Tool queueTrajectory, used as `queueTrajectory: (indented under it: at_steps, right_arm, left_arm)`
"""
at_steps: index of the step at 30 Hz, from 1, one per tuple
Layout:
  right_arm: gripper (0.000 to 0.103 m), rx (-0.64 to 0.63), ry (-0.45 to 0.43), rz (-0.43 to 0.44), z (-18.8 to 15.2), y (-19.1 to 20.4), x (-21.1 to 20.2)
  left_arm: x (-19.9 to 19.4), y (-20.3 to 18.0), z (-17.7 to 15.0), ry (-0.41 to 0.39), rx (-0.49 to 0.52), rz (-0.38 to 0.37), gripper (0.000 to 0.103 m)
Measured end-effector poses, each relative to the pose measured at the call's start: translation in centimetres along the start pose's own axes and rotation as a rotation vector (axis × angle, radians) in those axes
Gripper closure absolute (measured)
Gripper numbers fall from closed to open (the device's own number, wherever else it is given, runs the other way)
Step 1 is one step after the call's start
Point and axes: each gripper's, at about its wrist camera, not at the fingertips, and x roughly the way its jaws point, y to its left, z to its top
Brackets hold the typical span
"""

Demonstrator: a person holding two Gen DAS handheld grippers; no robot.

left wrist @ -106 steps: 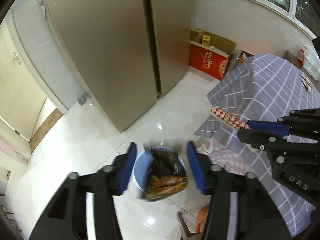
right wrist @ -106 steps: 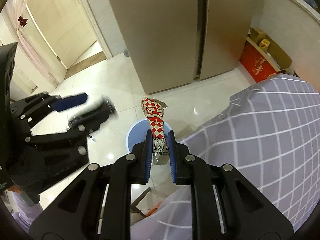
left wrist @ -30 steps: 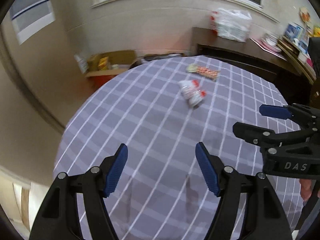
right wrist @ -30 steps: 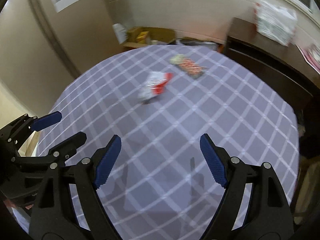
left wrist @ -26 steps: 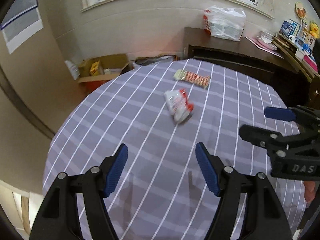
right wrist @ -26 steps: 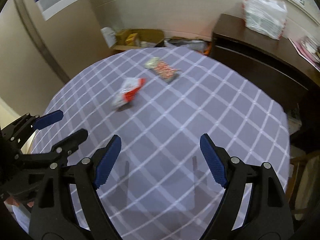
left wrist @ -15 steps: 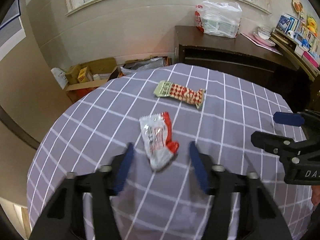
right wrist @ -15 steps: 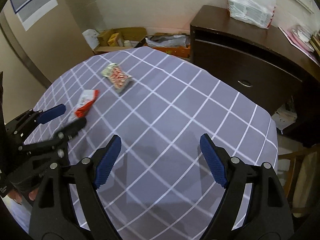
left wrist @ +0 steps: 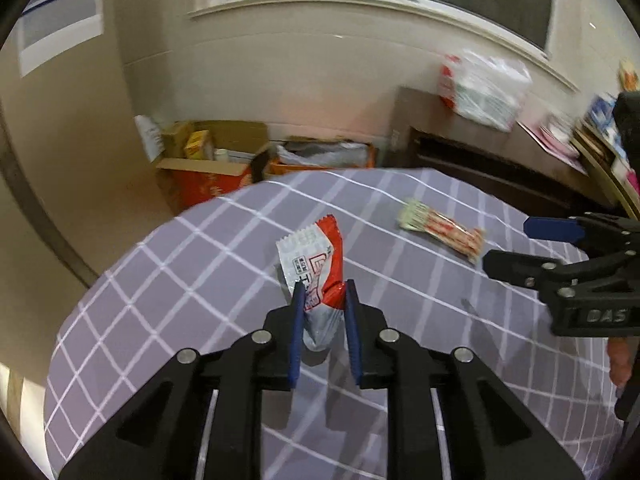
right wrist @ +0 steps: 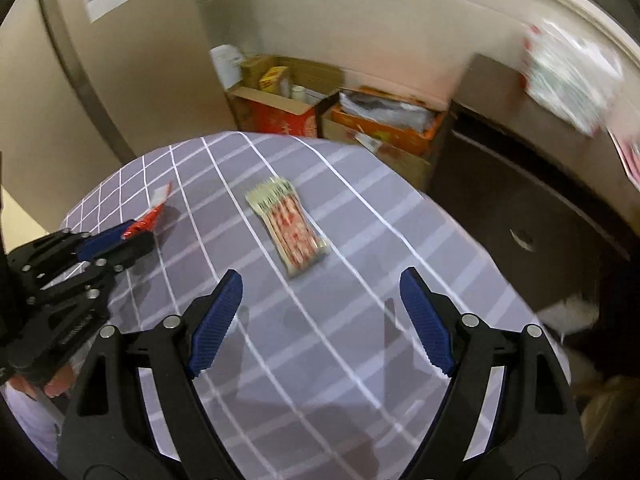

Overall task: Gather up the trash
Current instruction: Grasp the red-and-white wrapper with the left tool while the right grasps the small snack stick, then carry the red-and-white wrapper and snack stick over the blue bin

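Observation:
A red and white snack wrapper (left wrist: 316, 276) lies on the round table with a purple checked cloth (left wrist: 200, 280). My left gripper (left wrist: 322, 304) is shut on the wrapper's near end; the wrapper also shows in the right wrist view (right wrist: 150, 212). A second wrapper, pale green with red print (right wrist: 290, 226), lies further along the table (left wrist: 442, 230). My right gripper (right wrist: 320, 296) is open and empty, just short of that second wrapper, and shows at the right in the left wrist view (left wrist: 532, 248).
Cardboard boxes (left wrist: 208, 168) and an orange crate (right wrist: 384, 120) stand on the floor beyond the table. A dark wooden sideboard (left wrist: 500, 160) runs along the wall at the right, with a plastic bag (left wrist: 484, 84) on top. The table edge curves away at left.
Both grippers left the bin area and came over the table. My left gripper closed onto the red and white wrapper. My right gripper, now empty and open, moved up to the green wrapper.

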Motion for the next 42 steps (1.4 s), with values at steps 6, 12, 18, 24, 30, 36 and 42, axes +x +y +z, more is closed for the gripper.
queueTrajectory:
  at_steps: [6, 12, 18, 24, 30, 36, 42]
  right_arm:
    - [0.023, -0.043, -0.006, -0.013, 2.0, 0.8, 3.3]
    - [0.064, -0.126, -0.041, -0.004, 1.4, 1.7, 3.7]
    - [0.086, -0.104, -0.032, -0.017, 0.9, 1.5, 3.1]
    - [0.087, -0.027, -0.019, 0.024, -0.2, 2.5, 1.4]
    - [0.087, -0.012, 0.002, 0.046, -1.7, 4.7, -0.5]
    - [0.087, -0.023, 0.008, 0.080, -3.1, 8.3, -2.1]
    - [0.087, -0.073, 0.015, 0.118, -4.7, 13.4, -3.2]
  left_arm:
    - [-0.2, 1.8, 0.0, -0.027, -0.055, 0.010, 0.085]
    - [0.2, 2.6, -0.1, -0.016, -0.082, 0.002, 0.085]
    - [0.0, 2.5, -0.1, -0.013, -0.084, -0.017, 0.085]
    - [-1.6, 2.3, -0.2, -0.040, -0.096, -0.023, 0.085]
    - [-4.3, 2.6, -1.6, -0.067, -0.084, 0.004, 0.085]
    - [-7.6, 4.7, -3.2, -0.095, -0.090, 0.065, 0.085]
    - [-11.6, 8.5, -5.3, -0.133, -0.117, 0.135, 0.085]
